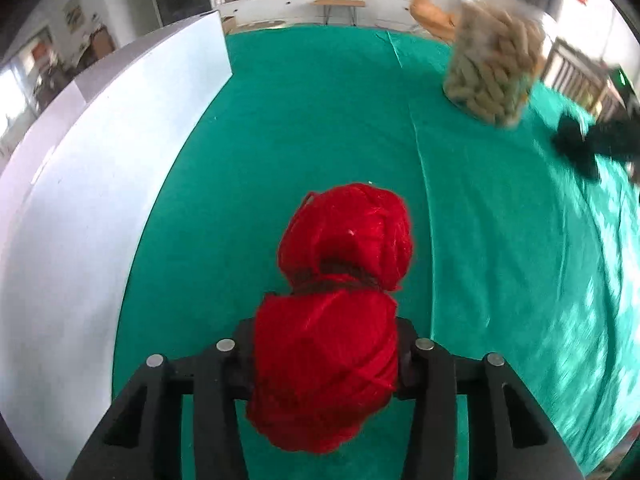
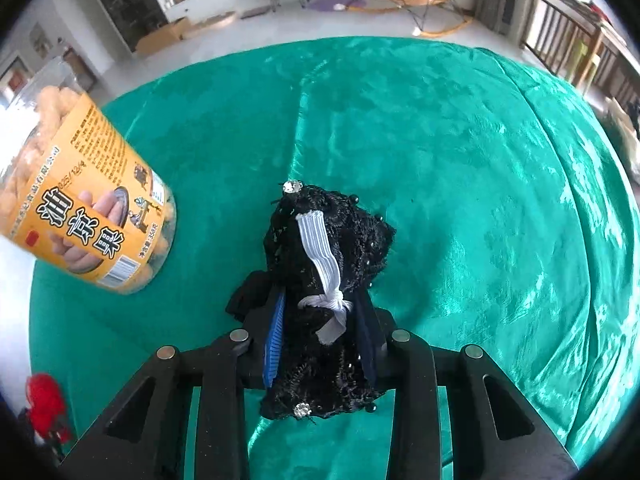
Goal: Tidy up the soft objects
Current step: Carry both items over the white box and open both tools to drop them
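My left hand-held gripper (image 1: 324, 356) is clamped on a red yarn bundle (image 1: 336, 308), its two fingers pressing the near lump from either side while the far lump sticks out straight ahead, so the bundle's long axis runs forward along the fingers. It seems lifted off the green cloth (image 1: 304, 128) on the desk, though I can't be sure how high. To the left of that gripper stands a white box wall (image 1: 100, 184), close alongside, and I judge it to be the place the soft things go; if so, the yarn has to travel left and over that rim, and the left hand is plainly the nearer one. My right hand-held gripper (image 2: 320, 344) is closed on a black lace bundle (image 2: 324, 280) tied with a white elastic band (image 2: 320, 256), with a blue strip showing at its left edge; this bundle also points forward along the fingers. A clear snack jar (image 2: 88, 200) with an orange label stands on the cloth ahead and to the left of the right gripper, between it and the box side. I'd expect the lace to need carrying past or around that jar, which could be knocked.
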